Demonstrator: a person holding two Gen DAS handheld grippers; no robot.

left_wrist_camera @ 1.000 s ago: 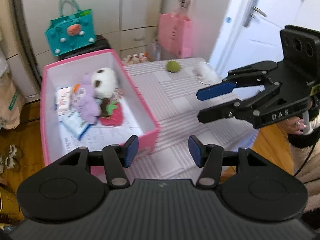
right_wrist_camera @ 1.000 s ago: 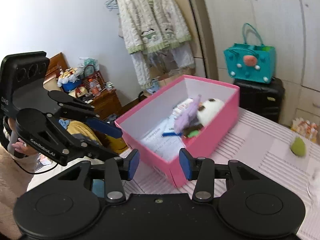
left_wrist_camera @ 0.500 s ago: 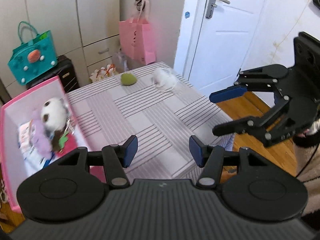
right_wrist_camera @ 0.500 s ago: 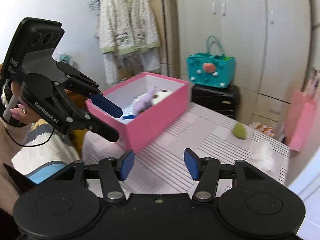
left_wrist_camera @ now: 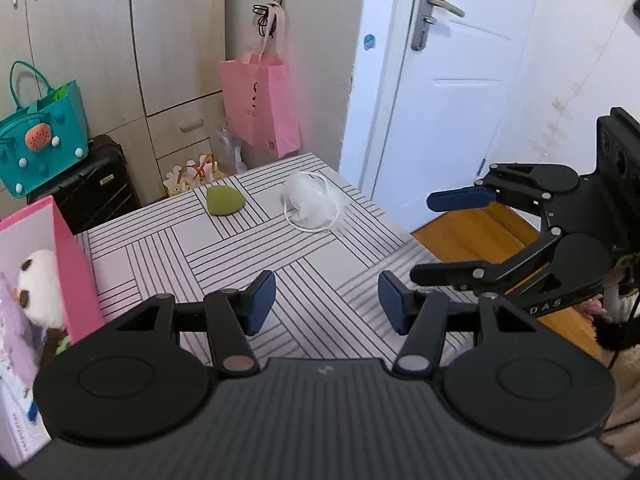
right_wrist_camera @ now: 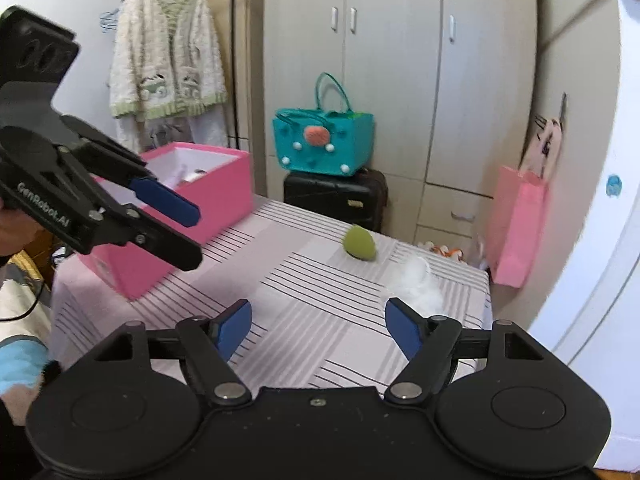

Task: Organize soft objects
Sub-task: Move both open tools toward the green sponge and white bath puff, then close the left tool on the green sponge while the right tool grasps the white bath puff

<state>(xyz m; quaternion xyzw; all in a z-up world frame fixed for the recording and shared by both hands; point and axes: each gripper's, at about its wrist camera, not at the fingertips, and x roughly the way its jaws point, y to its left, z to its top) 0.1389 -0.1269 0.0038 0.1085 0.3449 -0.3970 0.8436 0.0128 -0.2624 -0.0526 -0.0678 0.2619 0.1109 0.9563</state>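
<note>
A green soft lump [left_wrist_camera: 223, 200] [right_wrist_camera: 359, 243] and a white fluffy item with a cord loop [left_wrist_camera: 310, 203] [right_wrist_camera: 416, 282] lie at the far end of the striped table [left_wrist_camera: 240, 256]. A pink box [left_wrist_camera: 68, 264] [right_wrist_camera: 192, 216] at the left holds a panda plush [left_wrist_camera: 40, 292] and a purple plush [left_wrist_camera: 12, 332]. My left gripper [left_wrist_camera: 326, 306] is open and empty above the table's near part. My right gripper [right_wrist_camera: 318, 330] is open and empty, also seen from the side in the left wrist view [left_wrist_camera: 448, 236].
A pink paper bag [left_wrist_camera: 260, 104] hangs on the wardrobe behind the table. A teal bag [left_wrist_camera: 40, 136] sits on a black suitcase [left_wrist_camera: 88, 188]. A white door [left_wrist_camera: 440, 92] stands to the right. Wooden floor [left_wrist_camera: 480, 232] lies beyond the table's right edge.
Both grippers have swung right, away from the pink box and toward the green lump and the white item. Both stay open and empty.
</note>
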